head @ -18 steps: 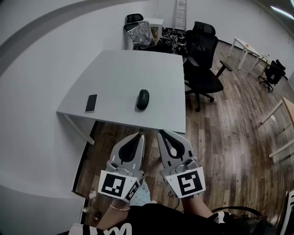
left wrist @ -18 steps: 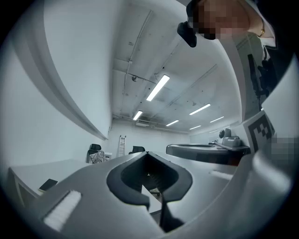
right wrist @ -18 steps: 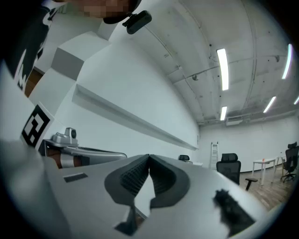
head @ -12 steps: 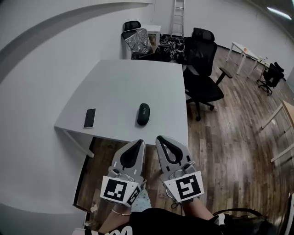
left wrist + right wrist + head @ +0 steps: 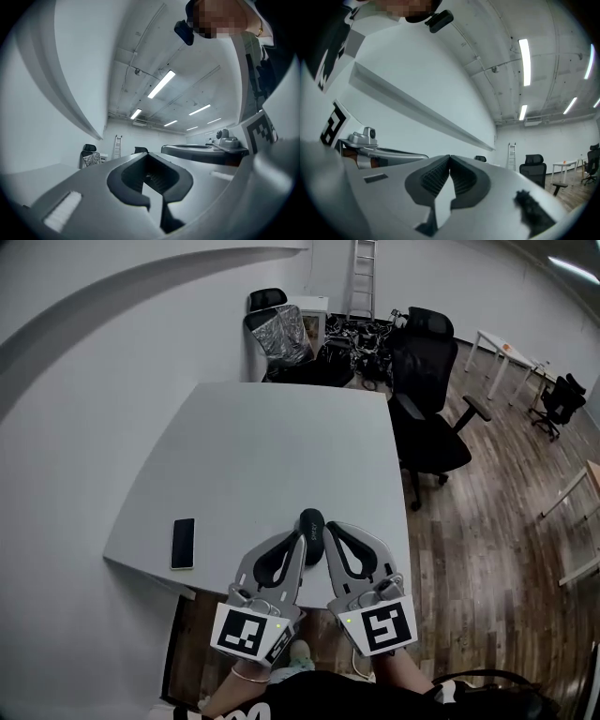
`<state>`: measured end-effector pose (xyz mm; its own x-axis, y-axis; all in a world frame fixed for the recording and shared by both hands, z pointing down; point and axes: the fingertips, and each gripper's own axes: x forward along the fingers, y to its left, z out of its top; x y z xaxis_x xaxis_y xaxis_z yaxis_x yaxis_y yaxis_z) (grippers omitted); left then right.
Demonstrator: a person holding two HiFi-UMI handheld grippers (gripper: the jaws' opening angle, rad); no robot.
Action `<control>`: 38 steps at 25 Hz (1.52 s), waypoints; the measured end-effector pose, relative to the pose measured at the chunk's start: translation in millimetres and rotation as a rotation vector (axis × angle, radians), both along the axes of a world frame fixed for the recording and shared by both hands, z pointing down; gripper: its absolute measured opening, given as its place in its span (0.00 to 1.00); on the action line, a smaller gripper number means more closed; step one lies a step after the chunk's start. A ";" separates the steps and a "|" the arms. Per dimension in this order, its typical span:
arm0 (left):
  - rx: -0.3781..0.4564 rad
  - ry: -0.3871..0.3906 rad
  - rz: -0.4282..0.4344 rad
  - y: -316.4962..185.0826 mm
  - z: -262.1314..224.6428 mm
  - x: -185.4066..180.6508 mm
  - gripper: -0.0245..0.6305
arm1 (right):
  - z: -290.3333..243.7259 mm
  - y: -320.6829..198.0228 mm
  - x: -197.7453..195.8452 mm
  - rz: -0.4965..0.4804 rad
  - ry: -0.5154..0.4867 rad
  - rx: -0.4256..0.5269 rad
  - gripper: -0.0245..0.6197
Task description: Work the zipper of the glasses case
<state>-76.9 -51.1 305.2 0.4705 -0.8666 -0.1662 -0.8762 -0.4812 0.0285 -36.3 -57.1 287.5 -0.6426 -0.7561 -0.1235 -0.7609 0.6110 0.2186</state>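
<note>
The dark oval glasses case (image 5: 311,521) lies near the front edge of the white table (image 5: 272,442) in the head view. My left gripper (image 5: 299,539) is shut and empty, its tip just left of the case's near end. The right gripper (image 5: 330,528) is also shut and empty, with its tip just right of the case. Whether either tip touches the case cannot be told. Held about level, the left gripper (image 5: 148,154) and the right gripper (image 5: 450,157) show closed jaws in their own views, with only the room beyond. The case is absent from both gripper views.
A black phone (image 5: 183,543) lies at the table's front left. A black office chair (image 5: 427,390) stands right of the table on the wood floor. A foil-covered chair (image 5: 278,329), cables and a ladder (image 5: 361,277) are behind the table. A wall runs along the left.
The person has stepped up to the table. Both grippers, earlier over the floor short of the table's edge, now reach over it and flank the case. Both stayed shut.
</note>
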 end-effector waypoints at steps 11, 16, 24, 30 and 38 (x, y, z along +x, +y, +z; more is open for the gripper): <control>-0.067 0.004 0.098 -76.7 12.5 3.9 0.04 | 0.3 -79.8 8.2 0.053 0.018 -0.014 0.05; -0.249 -0.020 0.194 -112.9 58.6 0.8 0.04 | -10.6 -88.6 5.7 0.018 0.027 0.021 0.05; -0.783 0.042 0.168 -152.9 217.2 -17.1 0.40 | -4.3 -100.1 6.5 -0.003 0.036 0.008 0.05; -1.020 0.090 0.209 -163.9 288.8 -6.0 0.44 | 0.6 -108.2 8.6 -0.013 0.037 -0.003 0.05; -1.064 0.014 0.247 -168.0 306.9 24.9 0.53 | 9.4 -119.9 15.1 -0.003 0.039 -0.022 0.05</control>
<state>-52.0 -219.2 612.0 0.6550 -0.4519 0.6056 -0.7552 -0.3668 0.5432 -21.2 -177.0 296.9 -0.6491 -0.7564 -0.0813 -0.7500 0.6185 0.2344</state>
